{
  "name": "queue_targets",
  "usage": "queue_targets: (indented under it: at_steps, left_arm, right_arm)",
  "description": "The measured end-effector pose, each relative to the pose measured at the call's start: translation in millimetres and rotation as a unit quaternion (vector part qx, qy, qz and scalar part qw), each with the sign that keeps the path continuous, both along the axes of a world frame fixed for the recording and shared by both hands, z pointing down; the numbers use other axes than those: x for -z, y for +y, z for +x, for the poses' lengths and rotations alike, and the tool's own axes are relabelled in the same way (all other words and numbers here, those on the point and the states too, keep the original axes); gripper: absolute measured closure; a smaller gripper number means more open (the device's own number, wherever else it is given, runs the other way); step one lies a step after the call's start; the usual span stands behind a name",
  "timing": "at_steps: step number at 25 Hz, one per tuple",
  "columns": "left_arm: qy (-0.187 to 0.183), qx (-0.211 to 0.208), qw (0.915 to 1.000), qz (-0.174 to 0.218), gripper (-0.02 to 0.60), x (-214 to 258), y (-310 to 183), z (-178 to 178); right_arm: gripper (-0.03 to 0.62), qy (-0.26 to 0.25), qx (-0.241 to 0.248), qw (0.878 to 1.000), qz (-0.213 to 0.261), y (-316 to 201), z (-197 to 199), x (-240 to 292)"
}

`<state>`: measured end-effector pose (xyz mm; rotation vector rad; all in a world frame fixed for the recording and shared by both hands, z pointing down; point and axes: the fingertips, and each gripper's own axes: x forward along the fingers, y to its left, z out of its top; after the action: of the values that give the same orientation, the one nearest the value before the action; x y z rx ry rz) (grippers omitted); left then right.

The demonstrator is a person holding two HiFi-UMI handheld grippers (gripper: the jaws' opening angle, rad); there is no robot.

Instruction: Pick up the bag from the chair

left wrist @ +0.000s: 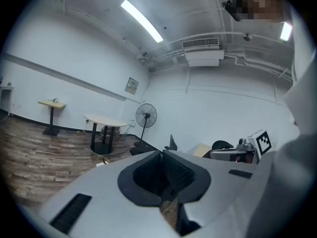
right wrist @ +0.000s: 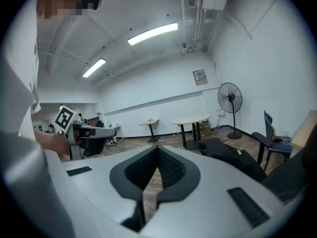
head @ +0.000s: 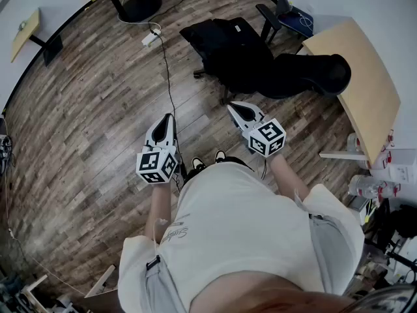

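Wood-plank floor (head: 85, 142) underfoot; left gripper (head: 168, 121) and right gripper (head: 234, 107) held forward, tilted slightly down, jaws closed together, empty, short of black bag (head: 225, 41).

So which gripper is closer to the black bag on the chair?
Right. The right gripper sits just below the black bag in the head view, tips toward it. The left gripper is farther away, down and to the left over the wooden floor.

Only an illegible script shows on the person's shirt (head: 241, 220).
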<state>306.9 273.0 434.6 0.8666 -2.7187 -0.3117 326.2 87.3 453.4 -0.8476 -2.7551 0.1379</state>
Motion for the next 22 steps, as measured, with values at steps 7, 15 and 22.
queue_targets:
  at_steps: [7,15,22]
  left_arm:
    - [0.006,-0.016,0.9998,0.005,0.555,-6.7,3.7,-6.1]
    - [0.041,-0.031,0.9985,0.016,0.555,-34.1,19.6,-9.5]
    - [0.067,-0.038,0.9969,0.017,0.555,-53.0,25.5,-22.4]
  right_arm:
    - [0.600,0.007,-0.008,1.000,-0.007,7.9,-3.2,-3.1]
    - [0.599,0.000,-0.032,0.999,0.004,25.2,-1.4,-8.1]
    - [0.599,0.052,-0.042,0.998,-0.003,31.8,-9.7,-34.3]
